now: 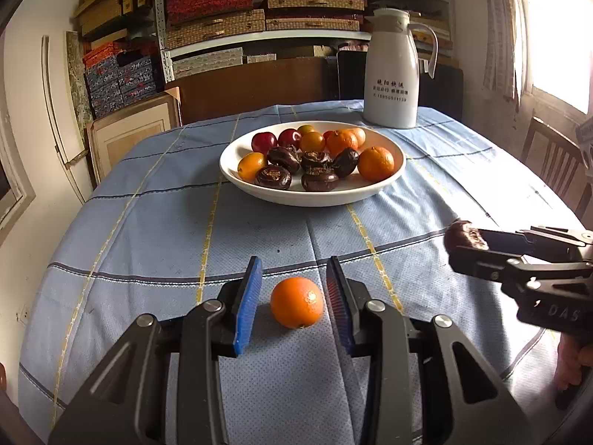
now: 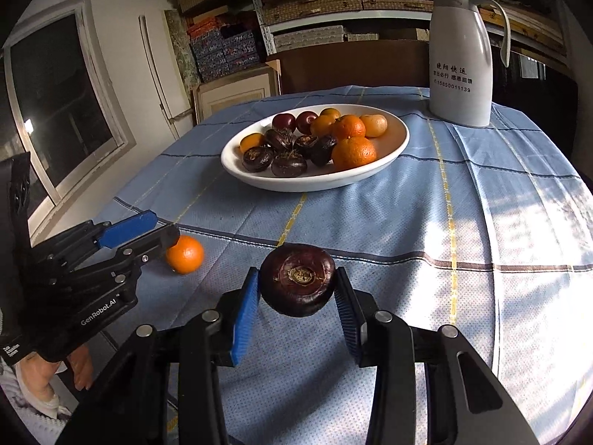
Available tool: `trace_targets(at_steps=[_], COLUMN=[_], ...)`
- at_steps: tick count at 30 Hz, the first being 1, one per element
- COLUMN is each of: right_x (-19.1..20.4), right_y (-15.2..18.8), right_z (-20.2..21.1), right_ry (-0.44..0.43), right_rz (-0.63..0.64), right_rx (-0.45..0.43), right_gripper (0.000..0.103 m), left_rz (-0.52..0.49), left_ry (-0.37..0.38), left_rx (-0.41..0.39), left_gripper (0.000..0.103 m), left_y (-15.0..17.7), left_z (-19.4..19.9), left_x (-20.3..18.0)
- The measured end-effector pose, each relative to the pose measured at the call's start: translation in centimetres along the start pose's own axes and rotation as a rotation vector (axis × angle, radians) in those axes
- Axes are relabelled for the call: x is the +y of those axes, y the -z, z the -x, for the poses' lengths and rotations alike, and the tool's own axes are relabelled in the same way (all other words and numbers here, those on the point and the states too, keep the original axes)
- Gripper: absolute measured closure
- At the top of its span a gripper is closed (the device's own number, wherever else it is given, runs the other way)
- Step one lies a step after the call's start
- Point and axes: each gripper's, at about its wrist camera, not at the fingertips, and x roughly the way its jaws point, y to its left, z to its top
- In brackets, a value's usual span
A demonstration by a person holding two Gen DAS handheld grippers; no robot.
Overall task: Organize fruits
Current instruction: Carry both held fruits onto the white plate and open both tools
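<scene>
A loose orange (image 1: 296, 307) lies on the blue checked cloth between the blue pads of my open left gripper (image 1: 293, 274), with gaps on both sides. It also shows in the right wrist view (image 2: 185, 254) beside the left gripper (image 2: 157, 228). My right gripper (image 2: 296, 291) is shut on a dark brown water chestnut (image 2: 297, 278), held above the cloth; it shows at the right of the left wrist view (image 1: 463, 237). A white bowl (image 1: 241, 170) (image 2: 400, 141) mid-table holds several oranges, dark chestnuts and red fruits.
A white thermos jug (image 1: 391, 74) (image 2: 461, 59) stands behind the bowl at the back right. Shelves of boxes (image 1: 259, 7) fill the wall behind the table. A wooden chair (image 1: 556, 163) is at the table's right edge.
</scene>
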Motion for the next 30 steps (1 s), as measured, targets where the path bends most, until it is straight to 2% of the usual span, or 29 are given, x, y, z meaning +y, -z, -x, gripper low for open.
trace_targets(at_steps=[6,11,14,16,18,21,22,25,28,29,30], right_x=[-1.9,-3.0,-3.2,-3.0,-3.0,-3.3,-3.4,-3.6,-3.6,-3.7,-3.7], right_y=[1.4,2.5,2.9,3.0,3.0,3.1,3.1,3.2,3.3,3.3,3.4], right_z=[2.4,3.3,3.5,3.4,3.1,3.1,3.0,2.9,2.7,2.5,2.5], right_ry=[-0.026,-0.027,-0.024,-0.029,-0.035,-0.041,-0.042,-0.047,-0.060,-0.065,-0.068], right_rz=[-0.066,-0.087,-0.085,-0.077,-0.079,-0.095,-0.102,-0.114,-0.119,-0.123,-0.128], right_rx=[-0.029,-0.021,-0.017,-0.003,0.009,0.009,0.013,0.020,0.032,0.038,0.040], right_gripper=[0.062,0.062,0.062,0.062,0.062,0.062,0.062,0.062,0.062,0.062,0.062], left_rz=[0.038,0.063,0.060,0.028,0.024,0.008,0.001,-0.010,-0.003,0.000,0.012], left_ry=[0.048,0.060,0.061,0.062,0.061,0.083,0.086,0.090,0.087,0.091,0.102], left_rx=[-0.014,0.008,0.047,0.100,0.096,0.076,0.091,0.155,0.176,0.194,0.217], left_gripper=[0.068,0.068,0.068,0.068,0.068,0.055,0.054,0.054,0.055,0.058,0.067], left_y=[0.8,2.1,3.1,3.5,3.1,1.7,1.4,0.8,0.5,0.6,0.8], left_z=[1.8,3.2,3.4,2.7,2.6,1.7,0.9,-1.7,-2.7,-3.2,-3.8], left_x=[1.2,2.6,3.1,2.8,2.5,1.5,1.0,0.2,0.3,0.4,0.7])
